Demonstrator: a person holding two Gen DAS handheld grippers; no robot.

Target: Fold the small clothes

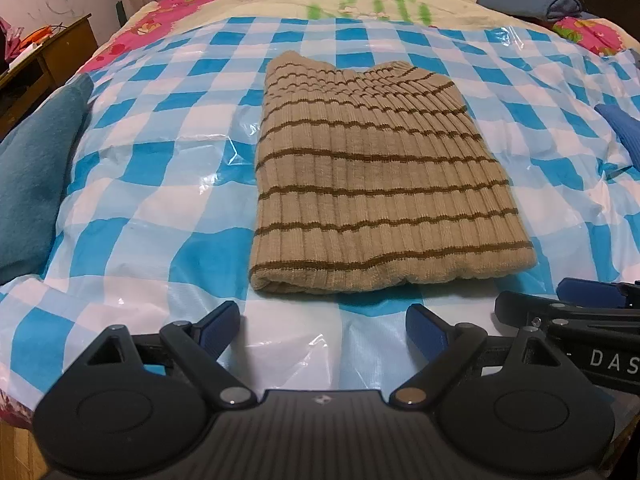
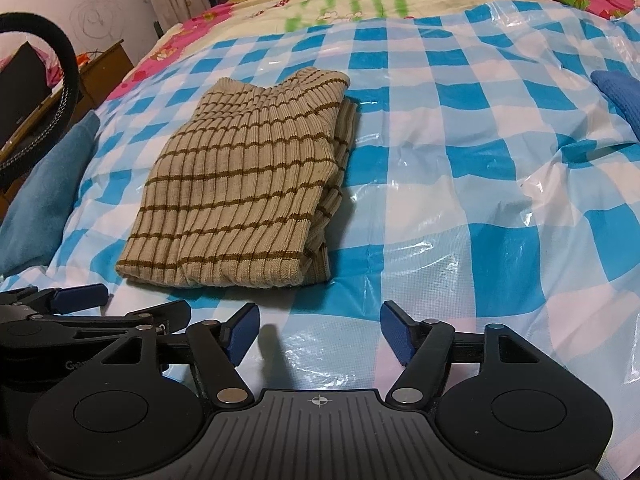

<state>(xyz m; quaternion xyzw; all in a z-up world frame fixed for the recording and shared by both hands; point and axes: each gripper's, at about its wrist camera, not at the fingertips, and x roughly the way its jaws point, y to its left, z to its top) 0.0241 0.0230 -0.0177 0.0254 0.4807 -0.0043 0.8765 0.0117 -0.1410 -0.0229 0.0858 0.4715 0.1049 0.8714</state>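
Observation:
A beige ribbed sweater with brown stripes (image 1: pixel 360 176) lies folded into a neat rectangle on the blue-and-white checked plastic sheet (image 1: pixel 160 152). In the right wrist view the sweater (image 2: pixel 244 184) sits ahead and to the left, its layered edges showing on the right side. My left gripper (image 1: pixel 322 326) is open and empty, just short of the sweater's near edge. My right gripper (image 2: pixel 318 334) is open and empty, over bare sheet (image 2: pixel 480 200) to the right of the sweater. Each gripper shows at the edge of the other's view.
A teal cloth (image 1: pixel 36 184) lies at the left edge of the bed. A blue cloth (image 1: pixel 622 128) lies at the right. Folded dark blue clothes (image 1: pixel 532 4) sit at the far right corner. A wooden desk (image 1: pixel 52 60) stands to the left.

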